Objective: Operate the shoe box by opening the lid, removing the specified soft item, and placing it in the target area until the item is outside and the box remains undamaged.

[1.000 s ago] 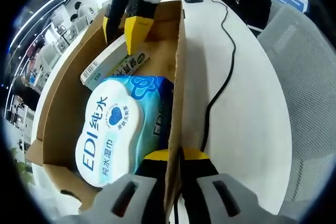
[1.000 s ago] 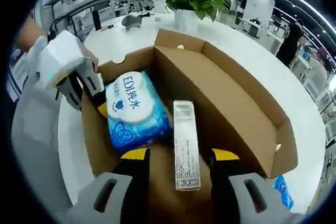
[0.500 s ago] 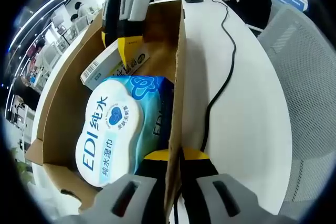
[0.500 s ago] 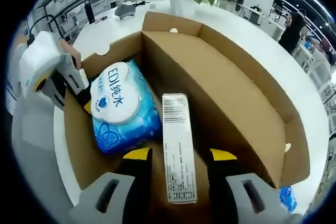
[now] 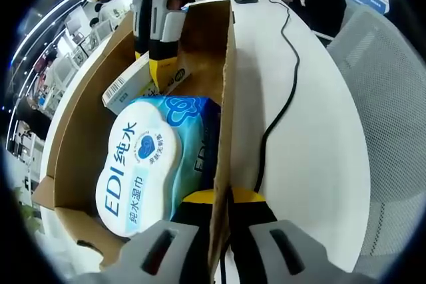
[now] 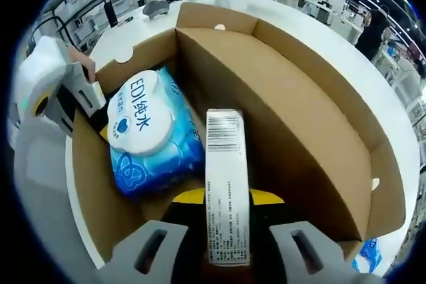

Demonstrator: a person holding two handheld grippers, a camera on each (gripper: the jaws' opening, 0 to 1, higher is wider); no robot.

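Box steadied at the wall, right gripper closing in on the slim carton

You work on a white table (image 5: 313,164) with the shoe box (image 6: 299,118) open, its lid folded back, so the opening step looks finished. Your left gripper (image 5: 223,197) is pinched onto the box's side wall, probably to stop the cardboard sliding or tearing while you lift something out. The wet wipes pack (image 5: 143,164), the soft item by my reading, lies flat inside against that wall. Beside it sits the narrow carton (image 6: 226,191), between the jaws of your right gripper (image 6: 226,197); they hug its sides, but I cannot tell whether they grip it yet.
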